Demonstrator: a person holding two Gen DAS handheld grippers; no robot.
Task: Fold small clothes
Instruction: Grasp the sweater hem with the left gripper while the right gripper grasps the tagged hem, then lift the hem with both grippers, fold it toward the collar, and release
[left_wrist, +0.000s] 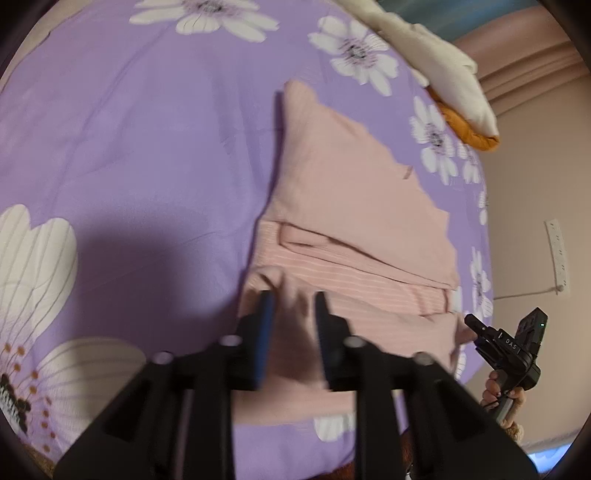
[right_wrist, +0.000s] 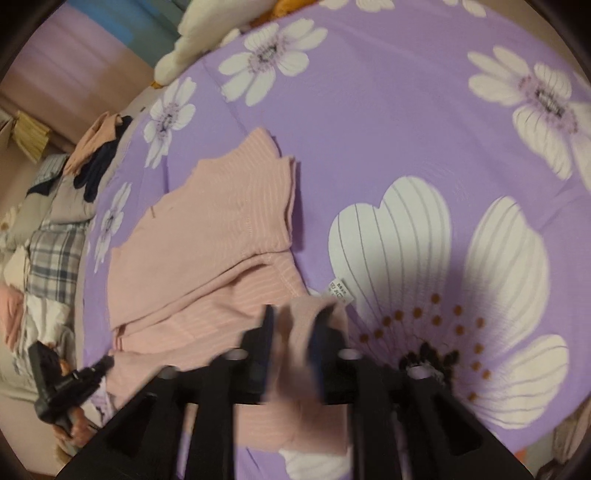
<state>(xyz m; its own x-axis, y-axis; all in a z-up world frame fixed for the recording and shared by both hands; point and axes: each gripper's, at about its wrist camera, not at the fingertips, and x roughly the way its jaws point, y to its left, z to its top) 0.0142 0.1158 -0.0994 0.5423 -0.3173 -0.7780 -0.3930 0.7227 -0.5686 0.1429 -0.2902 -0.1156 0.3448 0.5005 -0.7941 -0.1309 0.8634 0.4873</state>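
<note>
One pink striped knit garment (left_wrist: 354, 236), folded, on purple floral bedsheet (left_wrist: 147, 147). Two grippers: left gripper (left_wrist: 293, 299) and right gripper (right_wrist: 295, 314), each part-open, straddling near hem, not pinching.

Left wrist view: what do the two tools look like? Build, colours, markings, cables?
The left tool is matte black with two angular arms, round silver pins at the pivots and blue pads on its fingers. The right tool, at the frame's right edge, is also black, with white lettering reading DAS, a small green light and a thin dark cable along its handle.
</note>
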